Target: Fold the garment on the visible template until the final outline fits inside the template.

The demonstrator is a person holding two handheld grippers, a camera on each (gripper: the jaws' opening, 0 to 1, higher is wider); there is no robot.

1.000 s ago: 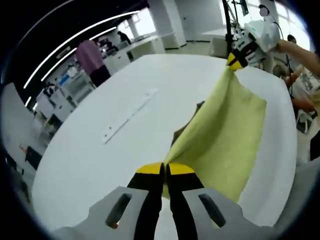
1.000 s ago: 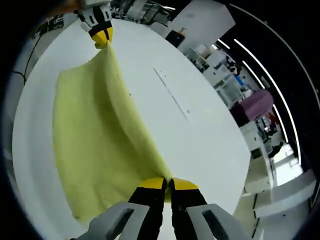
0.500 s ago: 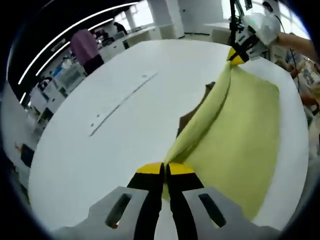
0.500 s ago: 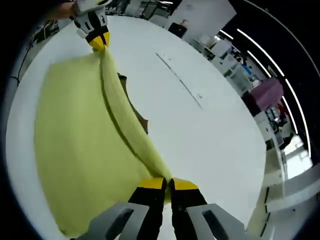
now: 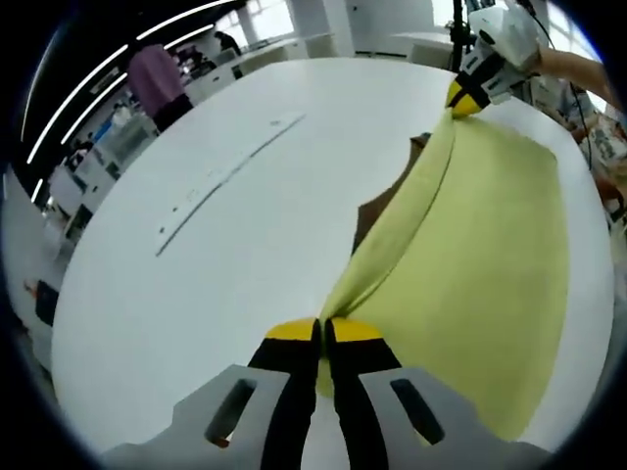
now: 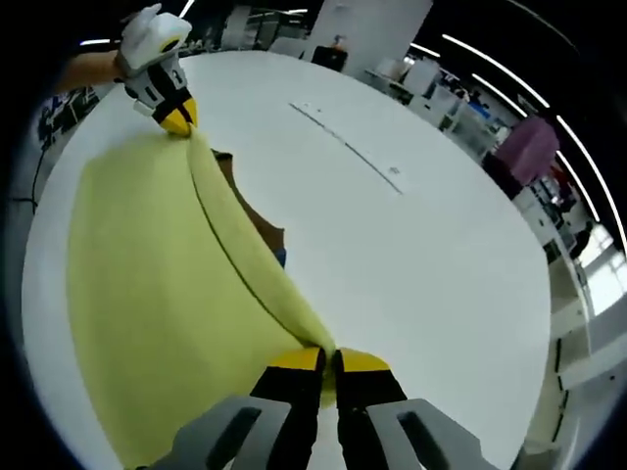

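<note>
Both tools are pinching the yellow garment [image 5: 470, 245] right now: the left hand-held gripper [image 5: 322, 333] is clamping its yellow-tipped jaws on one corner of the cloth, and the right hand-held gripper [image 6: 328, 359] is clamping the opposite corner, so the top edge is stretching as a ridge between them over the white worktop [image 5: 225, 245]. In the left gripper view the right hand-held gripper [image 5: 460, 101] is showing at the far end of that ridge, and in the right gripper view the left one [image 6: 177, 121] is doing the same. The garment [image 6: 147, 294] is spreading out flat on one side of the ridge, while a brown template [image 6: 257, 217] is peeking out from beneath it on the other side. A thin line with small marks [image 6: 348, 149] is running across the worktop [image 6: 411, 264] well apart from the cloth.
</note>
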